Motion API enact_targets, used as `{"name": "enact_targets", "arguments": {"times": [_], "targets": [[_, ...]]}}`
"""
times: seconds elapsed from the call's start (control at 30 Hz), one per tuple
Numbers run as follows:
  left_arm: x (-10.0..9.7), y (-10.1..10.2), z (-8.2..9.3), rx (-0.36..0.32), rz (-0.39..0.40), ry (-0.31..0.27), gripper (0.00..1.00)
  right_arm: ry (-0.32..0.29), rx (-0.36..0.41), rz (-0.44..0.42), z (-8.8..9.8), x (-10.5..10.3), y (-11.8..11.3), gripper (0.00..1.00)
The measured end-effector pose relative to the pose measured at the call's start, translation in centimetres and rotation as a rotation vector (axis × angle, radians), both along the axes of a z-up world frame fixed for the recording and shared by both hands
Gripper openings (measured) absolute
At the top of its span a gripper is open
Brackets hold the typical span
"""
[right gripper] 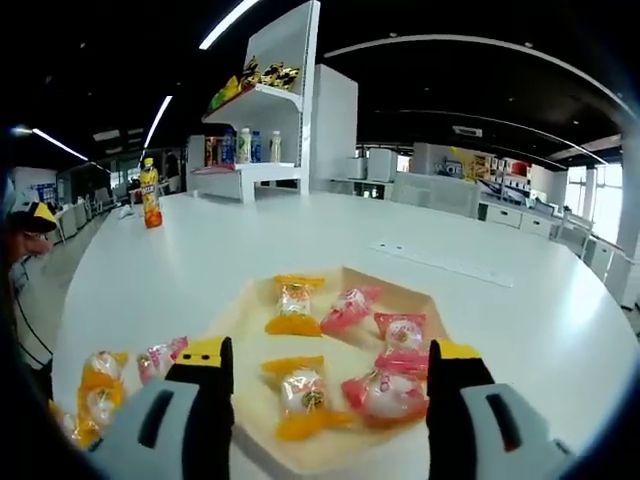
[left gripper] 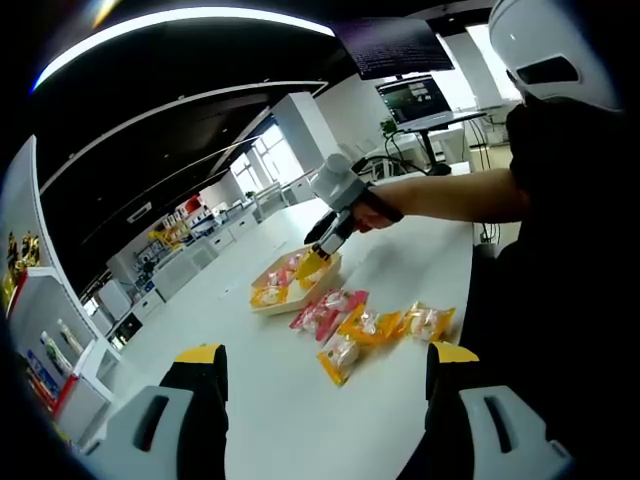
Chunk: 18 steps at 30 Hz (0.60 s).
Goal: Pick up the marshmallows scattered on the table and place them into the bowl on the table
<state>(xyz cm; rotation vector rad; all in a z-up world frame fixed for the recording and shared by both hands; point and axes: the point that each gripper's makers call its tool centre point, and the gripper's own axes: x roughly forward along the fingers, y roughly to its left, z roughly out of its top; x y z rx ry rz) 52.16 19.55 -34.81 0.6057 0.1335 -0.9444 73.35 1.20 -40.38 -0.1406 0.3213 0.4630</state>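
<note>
On the white worktop (left gripper: 300,410) sits a shallow tan bowl (left gripper: 290,283), square-edged like a tray, and it already holds several wrapped marshmallows (right gripper: 345,345) in yellow and pink packets. In the right gripper view the bowl (right gripper: 425,300) lies directly under the right gripper (right gripper: 330,385), whose yellow-tipped fingers (right gripper: 205,352) stand apart with nothing between them; two yellow packets and three or four pink ones rest inside the bowl, one yellow packet (right gripper: 300,397) lying nearest the gap between the fingers. In the left gripper view that same right gripper (left gripper: 325,238) hangs over the far side of the bowl, held by a person's hand and bare forearm reaching in from the right, with a yellow packet just at its tips; whether it touches them I cannot tell. Just beside the bowl, on its near side, a cluster of loose marshmallows (left gripper: 375,325) remains on the worktop, pink ones closest to the bowl and yellow ones trailing away from it. The left gripper (left gripper: 320,375) is held well back from the bowl, its fingers (left gripper: 200,358) apart and empty. Far beyond the bowl an orange drink bottle (right gripper: 150,195) stands on the worktop near a white shelf unit (right gripper: 270,110) stocked with bottles and snacks.
</note>
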Motion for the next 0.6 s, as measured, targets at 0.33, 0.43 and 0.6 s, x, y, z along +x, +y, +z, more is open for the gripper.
{"name": "enact_targets", "arguments": {"times": [0.33,0.43,0.6], "targets": [[0.0,0.0,-0.1,0.000,0.001,0.002,0.80,0.006,0.060,0.000,1.2,-1.3,-0.3,0.86],[0.1,0.1,-0.1,0.001,0.003,0.001,0.80,0.003,0.067,0.016,2.1,-2.4,0.0,0.91],[0.0,0.0,-0.1,0.000,0.001,0.001,0.80,-0.039,0.072,0.085,4.4,-5.2,1.2,0.94]]}}
